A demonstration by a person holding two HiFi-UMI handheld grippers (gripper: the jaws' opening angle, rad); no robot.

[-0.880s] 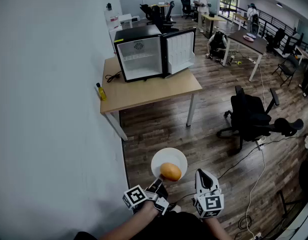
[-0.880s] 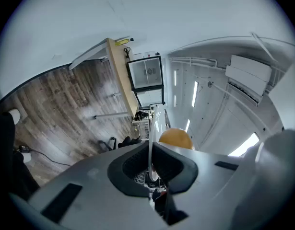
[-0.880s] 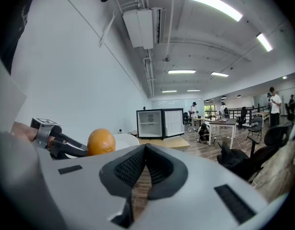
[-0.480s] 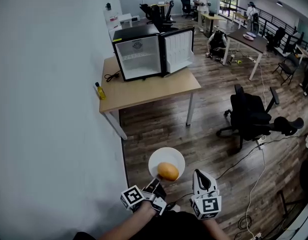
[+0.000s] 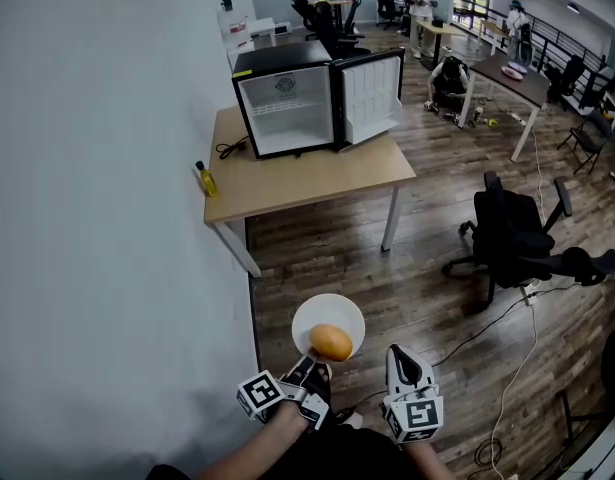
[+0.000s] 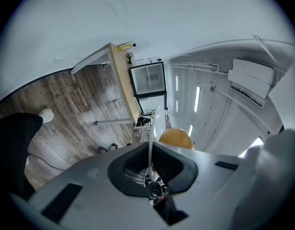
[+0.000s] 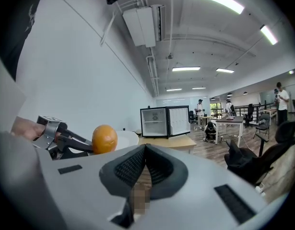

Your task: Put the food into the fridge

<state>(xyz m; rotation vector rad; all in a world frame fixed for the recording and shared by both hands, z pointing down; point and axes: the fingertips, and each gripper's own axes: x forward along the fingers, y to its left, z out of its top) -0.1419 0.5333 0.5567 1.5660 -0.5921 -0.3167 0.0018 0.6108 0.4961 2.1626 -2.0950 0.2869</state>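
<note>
- Orange (image 5: 331, 342): one, round, lying loose on a white plate (image 5: 309, 314), toward the rim nearest the carrier. Judged light, firm and smooth-skinned, so it would roll if the plate tips. Best moved by the plate, kept level, rather than pinched itself.
- Plate: shallow and stiff, probably breakable. Held by its near rim only, out over the wooden floor (image 5: 337, 258).
- Left tongs (image 5: 313, 366): clamped narrow on the plate's near rim. The orange lies just beyond the tips, untouched by them.
- Right tongs (image 5: 403, 356): jaws together with nothing between them, near the plate's right side and apart from it.
- Fridge (image 5: 287, 108): small and black, with its door (image 5: 373, 96) swung open. It stands on the table (image 5: 317, 180) by the wall, well apart from the orange.
- Yellow bottle (image 5: 204, 181): at the table's wall edge.
</note>
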